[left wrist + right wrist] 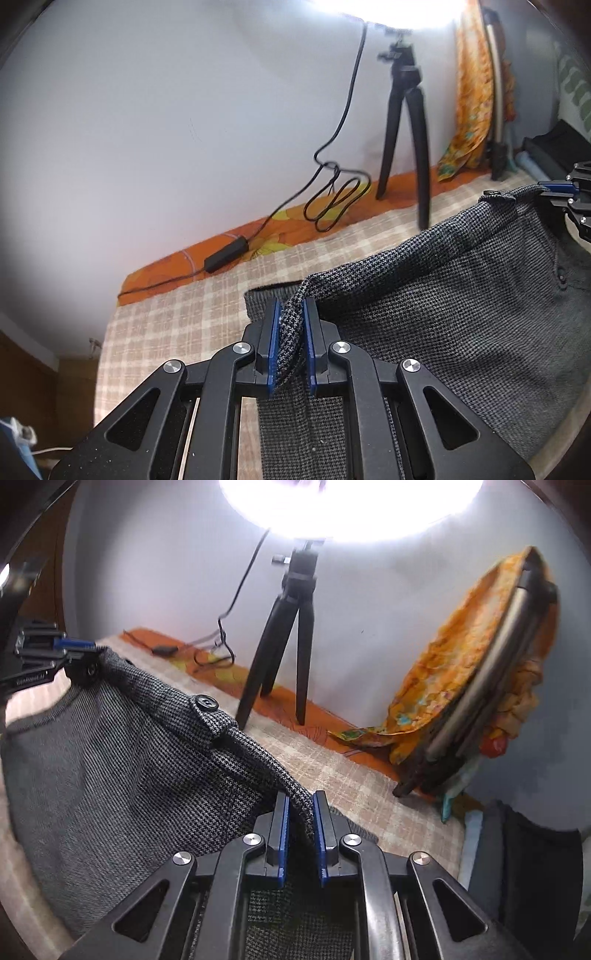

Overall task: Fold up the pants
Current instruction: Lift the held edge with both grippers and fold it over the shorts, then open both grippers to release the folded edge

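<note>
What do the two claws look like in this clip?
Both match. The left claw and right claw have matte black linkage arms with triangular cut-outs, round silver pivot pins, and flat black fingers lined with blue pads. No cables or sleeves are visible.

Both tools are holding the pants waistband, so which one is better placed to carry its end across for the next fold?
Probably the right tool. It grips the pants waistband end beyond the button, with bare checked bedcover beside it. The left tool can anchor its end.

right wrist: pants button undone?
No. The button sits fastened through the waistband of the pants, which the right gripper grips.
</note>
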`<state>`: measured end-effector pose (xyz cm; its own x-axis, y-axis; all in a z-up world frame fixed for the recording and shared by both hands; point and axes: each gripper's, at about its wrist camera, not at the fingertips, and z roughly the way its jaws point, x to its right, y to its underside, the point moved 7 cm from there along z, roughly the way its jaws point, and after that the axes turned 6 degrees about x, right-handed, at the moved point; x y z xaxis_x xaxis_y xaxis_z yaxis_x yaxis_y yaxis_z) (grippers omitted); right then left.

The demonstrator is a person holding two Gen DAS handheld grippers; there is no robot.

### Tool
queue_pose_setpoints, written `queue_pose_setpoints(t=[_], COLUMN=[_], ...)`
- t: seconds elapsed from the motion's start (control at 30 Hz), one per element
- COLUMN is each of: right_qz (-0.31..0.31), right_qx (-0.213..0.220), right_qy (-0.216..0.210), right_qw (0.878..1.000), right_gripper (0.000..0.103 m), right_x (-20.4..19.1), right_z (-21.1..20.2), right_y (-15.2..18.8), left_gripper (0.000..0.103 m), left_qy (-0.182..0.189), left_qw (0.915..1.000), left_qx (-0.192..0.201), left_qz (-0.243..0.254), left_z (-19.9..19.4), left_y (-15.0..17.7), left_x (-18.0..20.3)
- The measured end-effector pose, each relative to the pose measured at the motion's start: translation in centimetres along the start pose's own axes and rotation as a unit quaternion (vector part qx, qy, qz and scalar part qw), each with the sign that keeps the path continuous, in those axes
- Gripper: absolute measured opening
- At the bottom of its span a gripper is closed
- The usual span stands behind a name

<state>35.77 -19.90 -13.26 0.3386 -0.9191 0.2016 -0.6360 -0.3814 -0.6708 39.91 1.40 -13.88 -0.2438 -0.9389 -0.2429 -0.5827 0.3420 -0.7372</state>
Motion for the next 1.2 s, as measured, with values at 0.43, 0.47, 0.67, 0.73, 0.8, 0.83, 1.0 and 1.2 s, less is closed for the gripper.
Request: queue_pose_setpoints(t=[0.43, 0.47, 0.67, 0.73, 0.8, 0.83, 1.0, 1.2], right_qz=[-0.019, -0.018, 0.039, 0.102, 0.167, 0.192, 0.282, 0.382], right_qx=[-0.047, -0.049, -0.025, -0.017, -0.012, -0.015, -0.058, -0.053], right_qy=[0.048, 0.058, 0.086, 0.07, 0.046, 0.032, 0.013, -0.056], right_qw=[0.998, 0.997, 0.995, 0.992, 0.985, 0.981, 0.958, 0.921], right_gripper=[0.011, 0.015, 0.051, 0.063, 0.068, 0.068, 0.077, 0.077], right_x=[0.5, 0.7, 3.4, 4.6, 5.2, 5.0, 3.4, 0.7], right_z=[5.1, 5.0, 0.3, -2.3, -4.8, -5.9, -9.5, -11.4], right_y=[0.2, 0.1, 0.0, 1.1, 3.2, 4.4, 10.7, 14.3], left_gripper=[0.032, 0.035, 0.049, 0.051, 0.051, 0.051, 0.051, 0.051], left_qy=[-0.051, -0.056, -0.053, -0.035, -0.013, -0.003, 0.024, 0.044], left_qw=[0.9986, 0.9984, 0.9974, 0.9966, 0.9947, 0.993, 0.9848, 0.9703], left_qx=[-0.012, -0.005, 0.023, 0.017, 0.004, -0.006, -0.038, -0.068], left_qz=[0.001, -0.004, -0.044, -0.073, -0.102, -0.118, -0.168, -0.228], left_z=[1.9, 1.1, -4.6, -6.3, -7.7, -8.4, -10.4, -9.9], left_y=[-0.2, -0.4, 0.3, 1.6, 3.6, 5.0, 10.6, 14.8], left_x=[-0.6, -1.0, -4.2, -4.9, -5.2, -5.2, -4.2, -3.6])
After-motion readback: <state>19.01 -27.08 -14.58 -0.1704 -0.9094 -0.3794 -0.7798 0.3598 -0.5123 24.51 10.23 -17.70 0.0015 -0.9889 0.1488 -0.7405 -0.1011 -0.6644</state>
